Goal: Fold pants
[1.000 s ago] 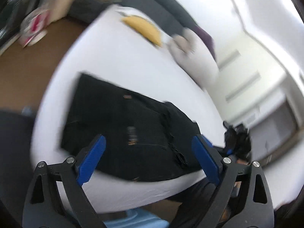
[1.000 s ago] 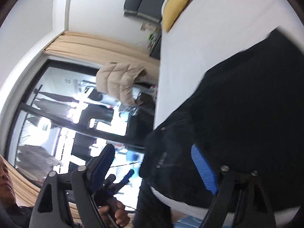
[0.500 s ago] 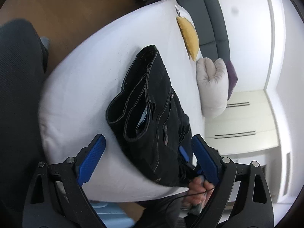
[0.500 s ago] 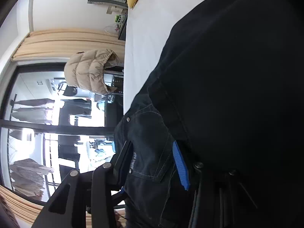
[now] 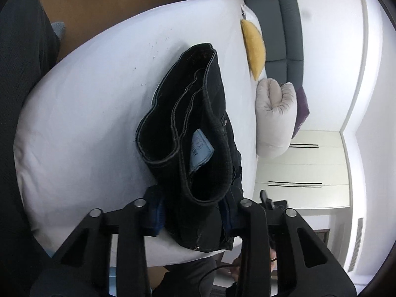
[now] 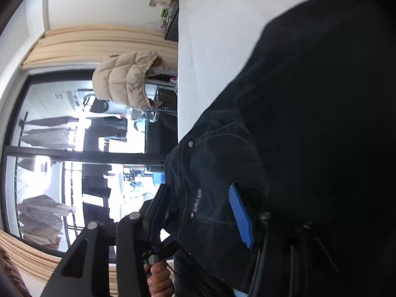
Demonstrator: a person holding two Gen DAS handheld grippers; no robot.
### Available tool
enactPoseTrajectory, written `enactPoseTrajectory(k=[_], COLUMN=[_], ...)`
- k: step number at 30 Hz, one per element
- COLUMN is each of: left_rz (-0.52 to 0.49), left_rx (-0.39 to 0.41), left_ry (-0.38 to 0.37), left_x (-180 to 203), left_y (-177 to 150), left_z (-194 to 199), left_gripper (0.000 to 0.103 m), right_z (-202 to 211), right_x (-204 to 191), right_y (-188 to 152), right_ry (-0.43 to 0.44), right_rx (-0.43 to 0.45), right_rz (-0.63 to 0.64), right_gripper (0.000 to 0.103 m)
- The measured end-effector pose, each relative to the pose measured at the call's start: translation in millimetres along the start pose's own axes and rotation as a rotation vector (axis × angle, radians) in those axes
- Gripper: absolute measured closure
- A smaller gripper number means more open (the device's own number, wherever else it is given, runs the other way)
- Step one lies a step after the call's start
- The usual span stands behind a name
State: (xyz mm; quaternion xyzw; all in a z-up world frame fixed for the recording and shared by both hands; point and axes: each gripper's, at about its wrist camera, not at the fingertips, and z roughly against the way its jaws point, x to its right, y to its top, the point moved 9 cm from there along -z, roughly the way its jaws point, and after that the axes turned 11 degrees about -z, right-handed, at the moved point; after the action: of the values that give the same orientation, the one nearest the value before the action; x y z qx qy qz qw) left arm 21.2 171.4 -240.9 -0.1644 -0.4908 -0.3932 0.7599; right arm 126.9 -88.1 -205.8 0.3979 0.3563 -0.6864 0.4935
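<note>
Left gripper (image 5: 191, 212) jaws just closed, pinching black jeans (image 5: 198, 113) waistband on bed (image 5: 86, 99); right gripper (image 6: 200, 212) clamps pocket fabric, jaws just reopened slightly. We can lift, fold.

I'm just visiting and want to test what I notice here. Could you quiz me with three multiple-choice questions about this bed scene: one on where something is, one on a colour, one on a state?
1. Where does the yellow cushion lie?
A. On the floor
B. At the far end of the bed, by the grey headboard
C. On top of the pants

2. What colour are the pants?
A. Black
B. Red
C. Light blue

3. How does the left gripper stand?
A. Wide open, away from the cloth
B. Out of sight
C. Its fingers have just been closing and now pinch the pants' near end

Answers:
1 B: the cushion sits beyond the pants, against the headboard.
2 A: the denim is black; only a small inner label is blue.
3 C: dark cloth is bunched between the two blue pads.
</note>
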Motion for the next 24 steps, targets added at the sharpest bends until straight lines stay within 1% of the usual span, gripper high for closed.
enactPoseTrajectory(k=[3, 5, 6, 8, 9, 12, 15, 19, 21, 22, 24], left_rz=[-0.044, -0.083, -0.096, -0.133, -0.149, -0.225, -0.317, -0.468, -0.563, -0.608, -0.723], left_rx=[0.005, 0.007, 0.008, 0.006, 0.006, 0.014, 0.016, 0.018, 0.011, 0.004, -0.016], left_ry=[0.008, 0.018, 0.018, 0.028, 0.032, 0.051, 0.068, 0.092, 0.103, 0.109, 0.121], left_x=[9.4, 17.2, 20.2, 28.6, 32.5, 50.7, 74.3, 111.9, 134.5, 144.4, 169.0], left_y=[4.8, 7.9, 8.6, 9.4, 9.8, 11.6, 8.3, 1.3, -7.8, -13.6, -30.4], left_z=[-1.3, -3.1, -3.9, -4.6, -4.6, -3.3, -0.7, -4.8, -11.4, -15.9, -28.8], left_gripper=[0.079, 0.082, 0.084, 0.085, 0.086, 0.087, 0.087, 0.087, 0.087, 0.087, 0.087], right_z=[-1.3, 1.8, 3.3, -3.1, -5.3, -3.5, -4.7, -1.4, 0.0, 1.9, 9.0], right_x=[-2.6, 4.6, 13.4, 33.6, 38.8, 38.9, 37.4, 36.7, 34.4, 32.3, 19.8], right_y=[9.2, 22.2, 24.6, 31.3, 32.9, 32.9, 30.5, 29.2, 31.3, 32.5, 36.2], right_ry=[-0.043, -0.076, -0.092, -0.182, -0.192, -0.183, -0.181, -0.171, -0.174, -0.176, -0.152], right_rx=[-0.005, 0.011, 0.010, -0.009, -0.016, -0.012, 0.018, 0.054, 0.043, 0.027, 0.010], right_rz=[0.010, -0.013, -0.026, -0.034, -0.030, -0.019, 0.018, 0.037, 0.028, 0.003, -0.033], right_gripper=[0.046, 0.045, 0.042, 0.048, 0.051, 0.050, 0.049, 0.049, 0.048, 0.044, 0.036])
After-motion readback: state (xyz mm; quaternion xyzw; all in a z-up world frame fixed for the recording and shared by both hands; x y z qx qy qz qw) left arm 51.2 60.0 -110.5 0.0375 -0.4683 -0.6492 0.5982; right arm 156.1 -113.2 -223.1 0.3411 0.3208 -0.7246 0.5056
